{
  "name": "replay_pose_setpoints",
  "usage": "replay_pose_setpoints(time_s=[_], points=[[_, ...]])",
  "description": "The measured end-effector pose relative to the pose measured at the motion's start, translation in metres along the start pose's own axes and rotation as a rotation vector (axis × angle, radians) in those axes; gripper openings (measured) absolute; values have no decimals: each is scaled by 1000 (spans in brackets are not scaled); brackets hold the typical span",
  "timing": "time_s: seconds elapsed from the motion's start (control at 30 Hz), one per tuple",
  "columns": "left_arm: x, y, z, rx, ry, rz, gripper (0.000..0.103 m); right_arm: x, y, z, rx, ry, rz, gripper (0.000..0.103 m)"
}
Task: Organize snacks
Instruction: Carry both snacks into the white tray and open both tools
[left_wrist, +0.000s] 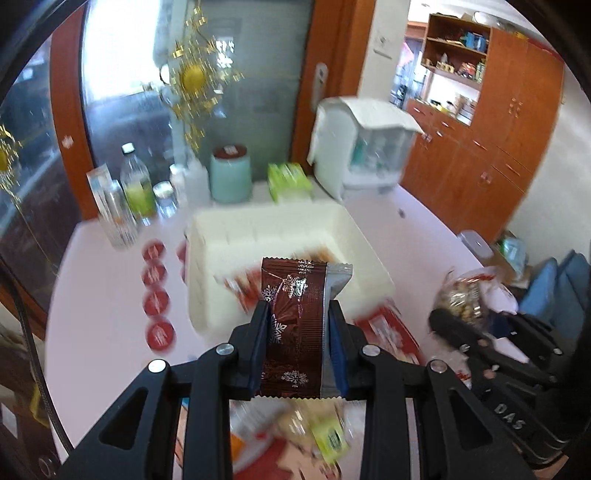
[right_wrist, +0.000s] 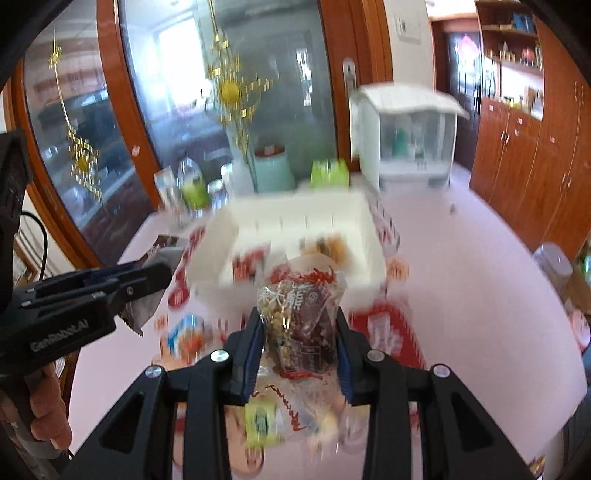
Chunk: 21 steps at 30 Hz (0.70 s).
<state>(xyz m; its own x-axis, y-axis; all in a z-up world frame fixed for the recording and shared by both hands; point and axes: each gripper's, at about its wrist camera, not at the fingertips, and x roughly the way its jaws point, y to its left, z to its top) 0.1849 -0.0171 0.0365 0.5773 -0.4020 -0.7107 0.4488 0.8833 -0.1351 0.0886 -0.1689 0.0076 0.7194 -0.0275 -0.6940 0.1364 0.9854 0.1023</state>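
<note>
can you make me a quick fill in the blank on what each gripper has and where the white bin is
The left gripper is shut on a ____ wrapper with silver snowflakes.
The right gripper is shut on a clear ____ of mixed snacks.
The white bin stands on a ____ table, beyond both grippers.
The round red lids lie in a row beside the ____.

Missing words: brown; bag; pink; bin

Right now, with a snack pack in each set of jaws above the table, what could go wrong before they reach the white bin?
1. The right gripper pinches only the middle of the clear nut bag, so its loose lower half may swing or slip.
2. The brown snowflake packet in the left gripper is slick foil and could slide out.
3. Red packets lie around the white bin, and a low approach may knock them.
</note>
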Motion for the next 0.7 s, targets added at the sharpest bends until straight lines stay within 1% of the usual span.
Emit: replay_pose_setpoints(time_s=[0.07,0.17,0.27,0.3,0.37,0.43,0.5,0.7], points=[[6,3,19,1,-22,26,28,5,4,27,-15,-51,-15,35],[20,10,49,-22,-41,58,28,21,9,62,-24,-83,-31,35],[37,16,69,-27,-49,96,28,42,11,87,-20,-86,-42,35],[45,17,75,-21,-52,119,28,52,12,96,-19,-85,-50,35],[58,21,82,-20,-47,146,29,71,13,108,-19,-68,-62,35],[75,27,88,-24,-32,172,29,87,13,115,-13,-43,-68,35],[90,31,87,-24,-14,190,29,110,12,119,-9,-6,-78,35],[136,45,76,-34,71,225,29,162,18,104,-40,101,-85,36]])
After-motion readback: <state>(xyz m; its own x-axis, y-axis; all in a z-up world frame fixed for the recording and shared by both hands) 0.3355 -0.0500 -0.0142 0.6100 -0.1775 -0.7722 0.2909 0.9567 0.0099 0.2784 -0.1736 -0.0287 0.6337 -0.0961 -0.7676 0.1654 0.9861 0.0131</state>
